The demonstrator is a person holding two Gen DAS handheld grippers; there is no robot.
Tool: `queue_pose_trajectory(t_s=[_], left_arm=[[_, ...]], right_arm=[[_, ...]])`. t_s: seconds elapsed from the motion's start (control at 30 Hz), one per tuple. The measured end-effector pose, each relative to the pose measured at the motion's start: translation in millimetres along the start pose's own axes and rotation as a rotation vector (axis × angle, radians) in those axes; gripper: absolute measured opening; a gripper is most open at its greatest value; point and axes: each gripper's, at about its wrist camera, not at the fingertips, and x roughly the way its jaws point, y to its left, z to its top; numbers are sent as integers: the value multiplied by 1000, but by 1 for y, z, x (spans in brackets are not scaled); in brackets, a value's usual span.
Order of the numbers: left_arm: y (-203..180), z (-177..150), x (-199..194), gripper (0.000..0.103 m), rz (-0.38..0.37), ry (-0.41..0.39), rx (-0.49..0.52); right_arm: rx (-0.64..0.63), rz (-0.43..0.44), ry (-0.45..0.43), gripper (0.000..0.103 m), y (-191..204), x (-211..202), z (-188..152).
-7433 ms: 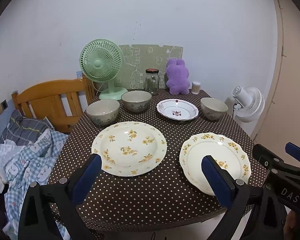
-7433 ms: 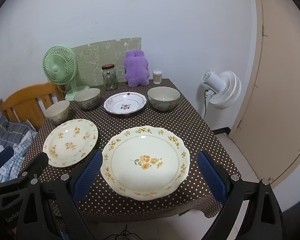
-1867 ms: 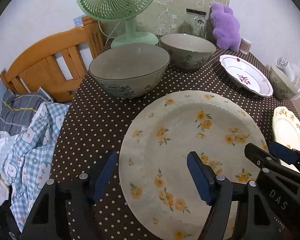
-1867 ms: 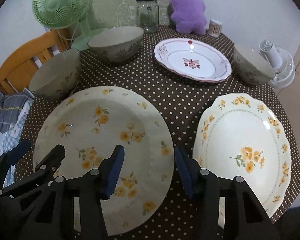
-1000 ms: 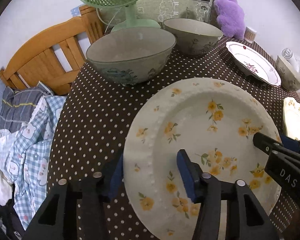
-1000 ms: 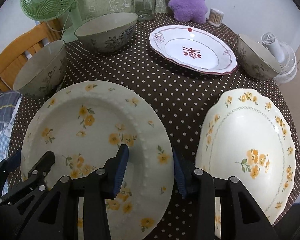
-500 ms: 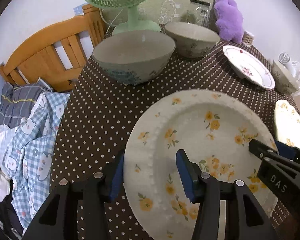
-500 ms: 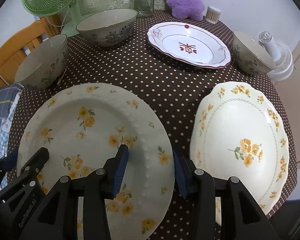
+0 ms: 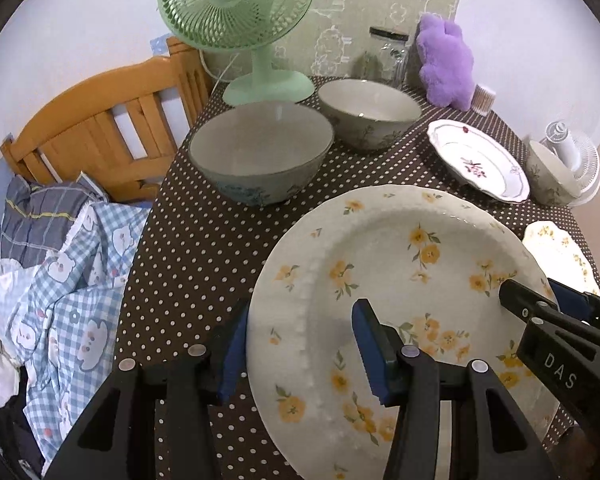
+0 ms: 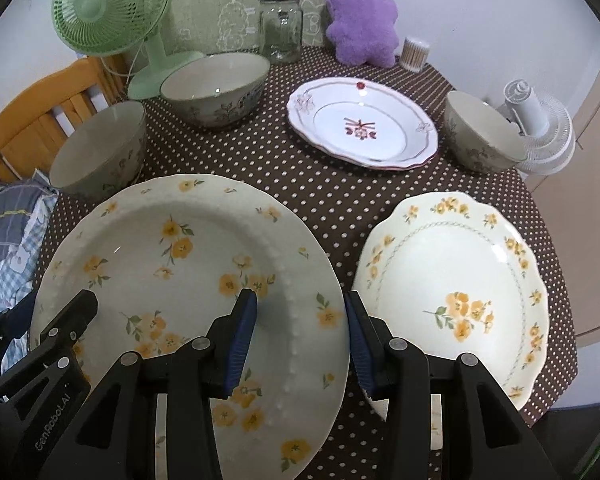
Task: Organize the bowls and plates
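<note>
Held plate: a large cream plate with yellow flowers (image 9: pixel 400 280) (image 10: pixel 188 272), gripped at two spots on its rim and lifted just clear of the dotted cloth.
Left gripper (image 9: pixel 296 344): pinching the plate's left rim, one blue pad under the outer edge, the other on the plate's face.
Right gripper (image 10: pixel 300 336): clamped on the plate's right rim, the left pad on the plate's face and the right pad outside the edge.
Scalloped plate (image 10: pixel 456 292): cream with yellow flowers, lying flat just right of the right gripper, near the held plate but apart from it.
Nearest bowl (image 9: pixel 260 156): grey-green, ahead of the left gripper, just beyond the held plate's far edge.
Second bowl (image 9: pixel 368 118): farther ahead, slightly right of the nearest bowl.
White plate with red motif (image 10: pixel 362 122): well ahead of the right gripper; it looks like two stacked.
Third bowl (image 10: pixel 482 136): ahead and right, at the table's edge.
Table (image 10: pixel 300 184): covered by a brown cloth with white dots.
Far end: green fan (image 9: pixel 240 8), glass jar (image 10: pixel 280 28), purple plush toy (image 10: pixel 360 16), cotton swab pot (image 10: pixel 415 54).
Left of the table: wooden chair (image 9: pixel 100 120), checked bedding (image 9: pixel 60 280).
Right of the table: white fan (image 10: pixel 536 128).
</note>
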Motion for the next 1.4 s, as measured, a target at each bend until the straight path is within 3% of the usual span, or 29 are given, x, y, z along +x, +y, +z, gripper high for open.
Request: queue_pose_trajectory(t_s=[0.5,0.83,1.4], left_arm=[[-46,-5,-23,51,-3,-46,1],[-97,-7,-31,51,-27,-56,32],[-179,-8,-18,51,-62,-17,81]], right_arm=[[14,15,-56,48,-49,-23,-2],[42,2,-68,48,-100,-31,-6],[103,-38,-49,48,-185,-27,-13]])
